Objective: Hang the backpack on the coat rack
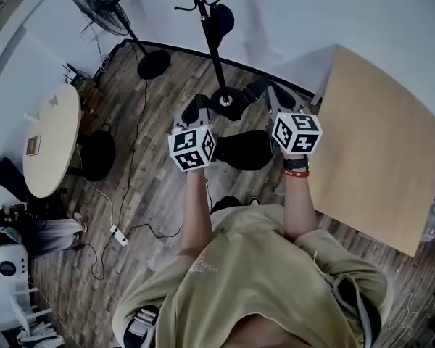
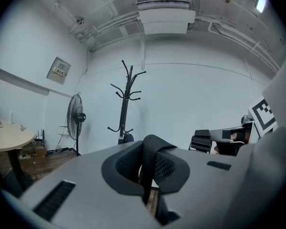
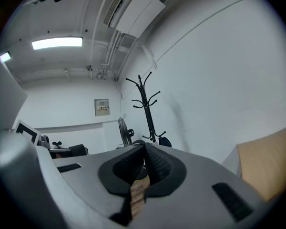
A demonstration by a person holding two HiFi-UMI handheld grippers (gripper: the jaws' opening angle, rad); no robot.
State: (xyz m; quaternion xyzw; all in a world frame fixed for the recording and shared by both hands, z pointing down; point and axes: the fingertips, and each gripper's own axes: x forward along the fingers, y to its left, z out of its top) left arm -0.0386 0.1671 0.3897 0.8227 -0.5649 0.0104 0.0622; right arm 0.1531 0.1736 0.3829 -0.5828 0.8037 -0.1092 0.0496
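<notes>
The black backpack (image 1: 243, 149) hangs off the floor between my two grippers, below them in the head view. My left gripper (image 1: 196, 109) is shut on a black mesh strap (image 2: 155, 163) of the backpack, which loops over the closed jaws. My right gripper (image 1: 272, 97) is shut on another dark mesh strap (image 3: 155, 161). The black coat rack (image 1: 210, 42) stands just ahead on its round base (image 1: 225, 101). It rises upright in the left gripper view (image 2: 125, 104) and the right gripper view (image 3: 148, 109). A small dark item (image 1: 222, 20) hangs on one low hook.
A standing fan (image 1: 105, 9) is left of the rack. A round pale table (image 1: 51, 140) sits at the left with cables and a power strip (image 1: 118, 234) on the wood floor. A square wooden table (image 1: 377, 143) is close on the right.
</notes>
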